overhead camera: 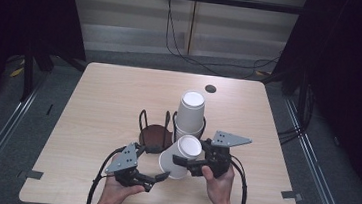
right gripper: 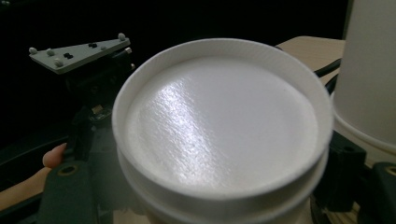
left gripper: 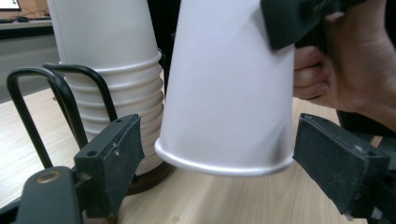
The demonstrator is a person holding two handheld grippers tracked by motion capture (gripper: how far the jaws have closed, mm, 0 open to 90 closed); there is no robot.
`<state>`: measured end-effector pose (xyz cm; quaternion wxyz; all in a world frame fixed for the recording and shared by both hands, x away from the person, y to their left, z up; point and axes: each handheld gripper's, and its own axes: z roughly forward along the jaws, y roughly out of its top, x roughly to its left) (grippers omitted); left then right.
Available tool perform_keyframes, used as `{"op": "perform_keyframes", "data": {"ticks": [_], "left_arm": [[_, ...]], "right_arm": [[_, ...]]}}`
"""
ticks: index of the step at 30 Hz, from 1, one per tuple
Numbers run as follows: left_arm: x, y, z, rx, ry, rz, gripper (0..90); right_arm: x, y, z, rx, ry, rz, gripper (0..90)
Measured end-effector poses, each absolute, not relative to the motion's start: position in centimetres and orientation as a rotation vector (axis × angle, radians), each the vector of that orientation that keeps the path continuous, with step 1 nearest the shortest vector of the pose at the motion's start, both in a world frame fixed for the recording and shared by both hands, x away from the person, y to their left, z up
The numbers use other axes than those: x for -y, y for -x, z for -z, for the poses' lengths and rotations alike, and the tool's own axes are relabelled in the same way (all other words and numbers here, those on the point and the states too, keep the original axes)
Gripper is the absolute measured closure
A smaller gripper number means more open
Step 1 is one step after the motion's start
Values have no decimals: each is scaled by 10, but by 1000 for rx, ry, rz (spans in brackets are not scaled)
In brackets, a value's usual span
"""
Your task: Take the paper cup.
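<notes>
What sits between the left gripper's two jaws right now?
In the left gripper view, the rim end of the upside-down white paper cup held by the right gripper hangs between the left gripper's jaws, untouched.

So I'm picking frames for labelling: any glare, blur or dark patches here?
High view: sharp and even on the table, black surroundings. Left gripper view: the held cup is crisp, the hand slightly soft. Right gripper view: glare on the cup's base, near rim blurred, background dark.

Stack of inverted white cups (overhead camera: 190,114) seen in black wire holder (overhead camera: 143,121) w/ brown round base (overhead camera: 155,135), mid wooden table (overhead camera: 104,94); cables (overhead camera: 184,52) seen on floor behind
</notes>
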<state>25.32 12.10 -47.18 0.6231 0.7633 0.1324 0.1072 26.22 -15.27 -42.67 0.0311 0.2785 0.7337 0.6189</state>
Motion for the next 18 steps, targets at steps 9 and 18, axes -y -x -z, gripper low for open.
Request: {"op": "perform_keyframes", "data": {"ticks": [9,18], "left_arm": [[-117,-257,477,-263,-1758,-198,130],[-112,-262,482,-243,-1770,-163,90]], "right_arm": [[140,-263,427,-2307,-821,-1894,227],[128,-263,432,-2343,-797,-1899,227]]}}
